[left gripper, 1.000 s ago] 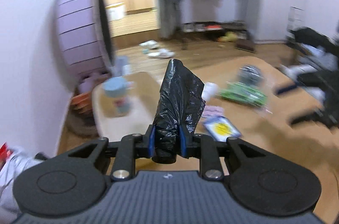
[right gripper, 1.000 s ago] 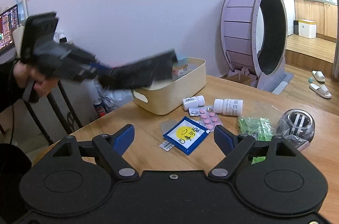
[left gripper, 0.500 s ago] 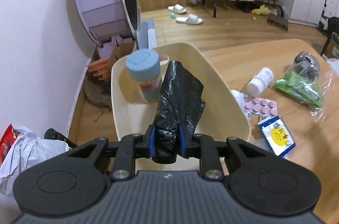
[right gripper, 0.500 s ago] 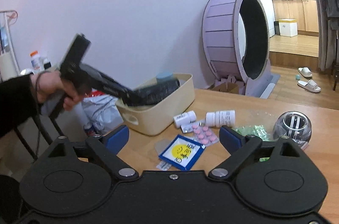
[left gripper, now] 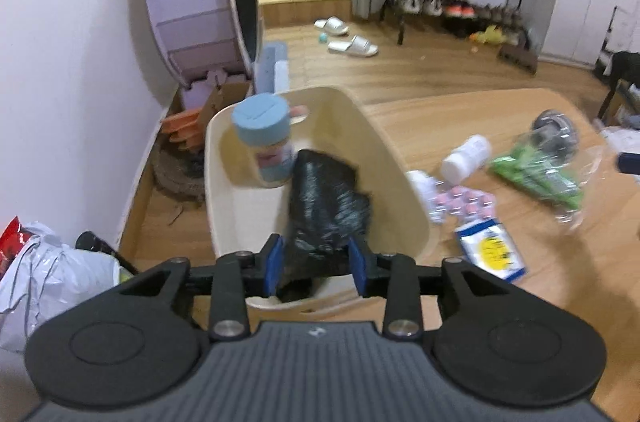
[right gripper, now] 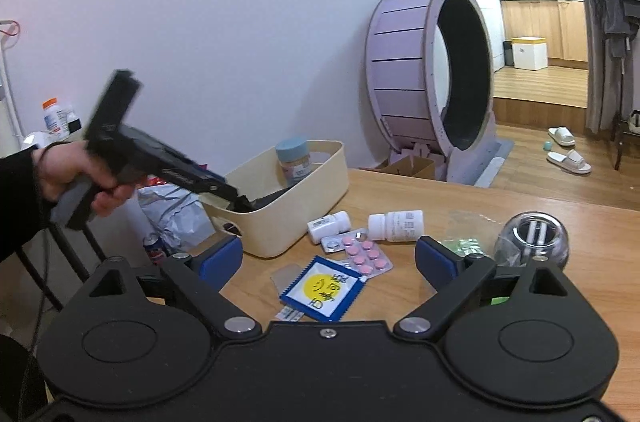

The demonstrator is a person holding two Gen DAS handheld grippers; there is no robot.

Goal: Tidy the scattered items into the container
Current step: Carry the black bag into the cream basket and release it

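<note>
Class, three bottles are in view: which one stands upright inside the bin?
The blue-capped bottle: it stands in the bin; both white bottles lie sideways on the table.

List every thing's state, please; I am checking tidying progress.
left gripper: jaws just opened, black bag loose between
black bag: lying inside bin
blue-lidded jar: upright in bin, capped
right gripper: just opened wide, empty
white bottle: lying on table, capped
</note>
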